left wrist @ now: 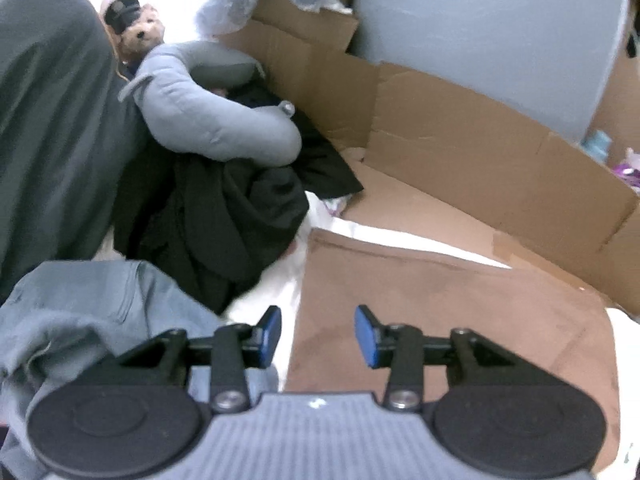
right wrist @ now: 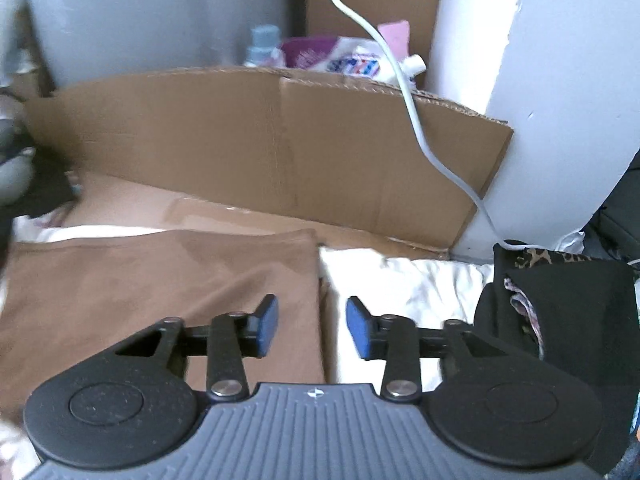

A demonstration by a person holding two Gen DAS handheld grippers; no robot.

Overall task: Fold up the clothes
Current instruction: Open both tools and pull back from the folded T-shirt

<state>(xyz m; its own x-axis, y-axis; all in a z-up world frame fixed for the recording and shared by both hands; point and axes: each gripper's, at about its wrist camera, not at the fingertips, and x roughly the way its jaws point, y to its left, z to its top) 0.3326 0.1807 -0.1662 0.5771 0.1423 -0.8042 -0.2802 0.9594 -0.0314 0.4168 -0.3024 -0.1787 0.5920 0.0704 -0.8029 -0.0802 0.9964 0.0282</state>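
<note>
Hovering over the bedding, the left claw (left wrist: 318, 334) stands with its blue pads (left wrist: 270, 326) apart and nothing between them. Right claw (right wrist: 312, 328) likewise: pads apart, gap empty, no cloth touched.

Just beyond both claws: a brown garment (left wrist: 440, 312), folded flat into a neat rectangle on a white sheet (right wrist: 400, 280). In the left wrist view its near left edge runs under the gap between the pads; in the right wrist view its right edge lies beneath the gap, with white sheet to the right of it.

Left of the left claw: a crumpled grey-blue garment (left wrist: 100, 312), unfolded. Past that, a heap of black clothes (left wrist: 224, 216), with a grey neck pillow (left wrist: 208, 112) resting on top. A dark grey cushion (left wrist: 48, 120) fills the left edge.

Right of the right claw: a stack of dark clothes (right wrist: 560, 312), a leopard-print piece showing at the top.

Farther back: flattened cardboard (right wrist: 260, 140) stands propped as a low wall behind the brown garment, one panel lying flat at its foot. A white cable (right wrist: 408, 96) hangs down across it.

Farthest: a teddy bear (left wrist: 140, 36) in a dark cap behind the pillow; a bottle (right wrist: 262, 46) and packets (right wrist: 340, 56) behind the cardboard; grey wall.
</note>
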